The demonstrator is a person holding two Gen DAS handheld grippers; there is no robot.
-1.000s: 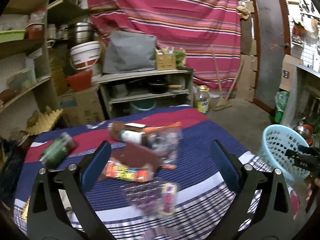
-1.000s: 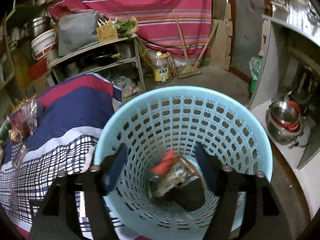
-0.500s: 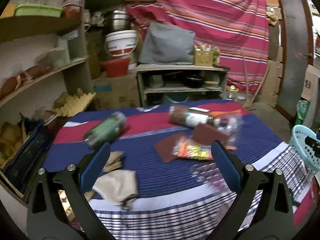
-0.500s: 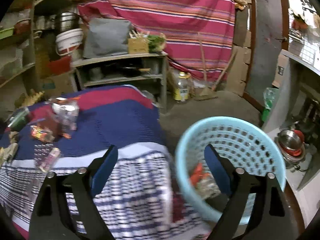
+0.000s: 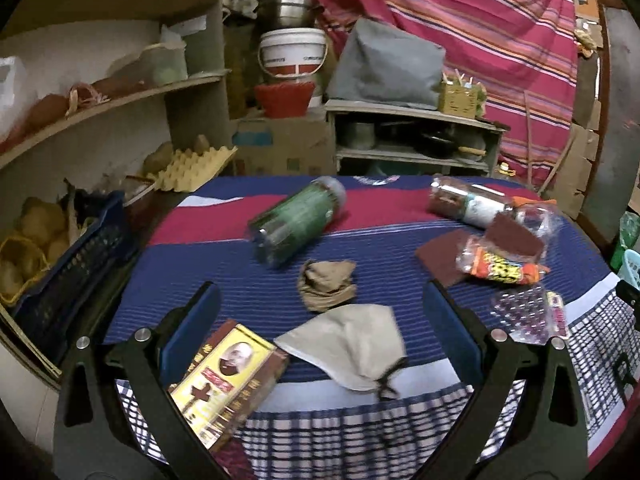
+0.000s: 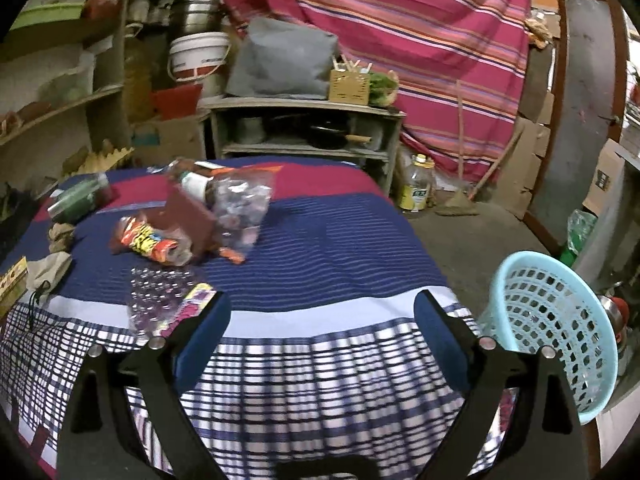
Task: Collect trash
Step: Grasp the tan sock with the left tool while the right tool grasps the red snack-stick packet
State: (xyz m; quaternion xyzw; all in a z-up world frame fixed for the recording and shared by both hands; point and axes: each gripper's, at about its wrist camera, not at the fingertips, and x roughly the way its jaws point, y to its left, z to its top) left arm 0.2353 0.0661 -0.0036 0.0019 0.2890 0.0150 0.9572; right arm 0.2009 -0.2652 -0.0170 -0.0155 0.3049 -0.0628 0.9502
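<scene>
Trash lies scattered on the striped-cloth table (image 6: pixel 332 240). In the left wrist view I see a green bottle (image 5: pixel 298 220) on its side, a crumpled brown paper (image 5: pixel 326 284), a grey pouch (image 5: pixel 356 344), a yellow printed box (image 5: pixel 224 376), a brown bottle (image 5: pixel 464 200), an orange snack wrapper (image 5: pixel 500 268) and a clear blister pack (image 5: pixel 524 312). My left gripper (image 5: pixel 320 308) hangs open above the pouch and box, holding nothing. My right gripper (image 6: pixel 322 312) is open and empty over the table's near edge. The light blue basket (image 6: pixel 560 320) stands to its right, off the table.
Shelves with sacks, an egg tray and a blue crate (image 5: pixel 68 276) line the left side. A low shelf unit (image 6: pixel 304 128) with pots stands behind the table. A yellow oil bottle (image 6: pixel 416 188) and a broom sit on the floor by the striped curtain.
My right gripper has swung left from above the basket to the table edge, its jaws wider. My left gripper has moved left along the table, bringing the pouch and box under it.
</scene>
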